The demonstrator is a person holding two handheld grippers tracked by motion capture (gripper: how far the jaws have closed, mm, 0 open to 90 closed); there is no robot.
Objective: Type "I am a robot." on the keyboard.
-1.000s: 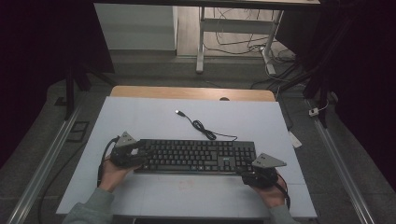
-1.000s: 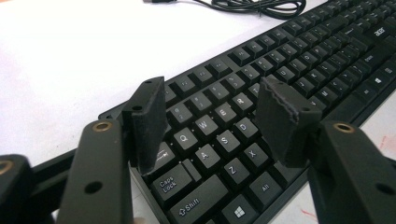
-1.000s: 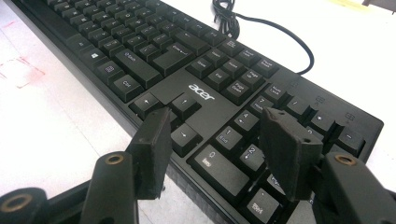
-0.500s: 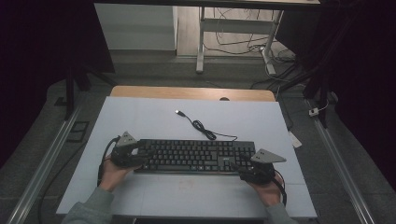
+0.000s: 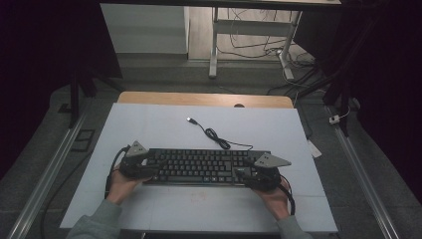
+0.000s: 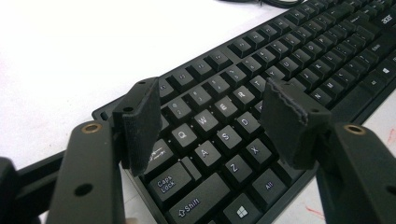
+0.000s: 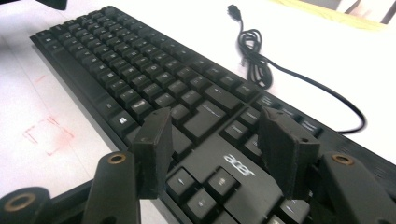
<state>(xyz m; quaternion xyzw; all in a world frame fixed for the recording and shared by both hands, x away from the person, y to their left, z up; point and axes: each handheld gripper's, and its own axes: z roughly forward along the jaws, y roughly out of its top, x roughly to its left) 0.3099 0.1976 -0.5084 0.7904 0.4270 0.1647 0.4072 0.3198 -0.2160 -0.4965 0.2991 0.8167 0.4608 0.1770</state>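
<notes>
A black keyboard point(image 5: 199, 167) lies flat across the near half of the white table point(image 5: 149, 124). My left gripper point(image 5: 148, 172) is at its left end. In the left gripper view my left gripper point(image 6: 219, 121) is open above the Q, A and S keys point(image 6: 205, 135), and its jaws have just been opening. My right gripper point(image 5: 247, 174) is at the keyboard's right end. In the right gripper view my right gripper point(image 7: 217, 144) is open over the keyboard point(image 7: 116, 60) near the acer logo point(image 7: 239, 166). Neither pair of pads presses on anything.
The keyboard's black cable point(image 5: 215, 134) curls away from its far edge and ends in a loose USB plug point(image 5: 190, 120) mid-table; the cable point(image 7: 254, 51) is also in the right gripper view. Faint red marks point(image 7: 46, 135) are on the table in front of the keyboard. A wooden strip point(image 5: 204, 99) edges the far side.
My right gripper has moved left and slightly away from the person, from beside the keyboard's right end to over it. The left gripper has stayed in place.
</notes>
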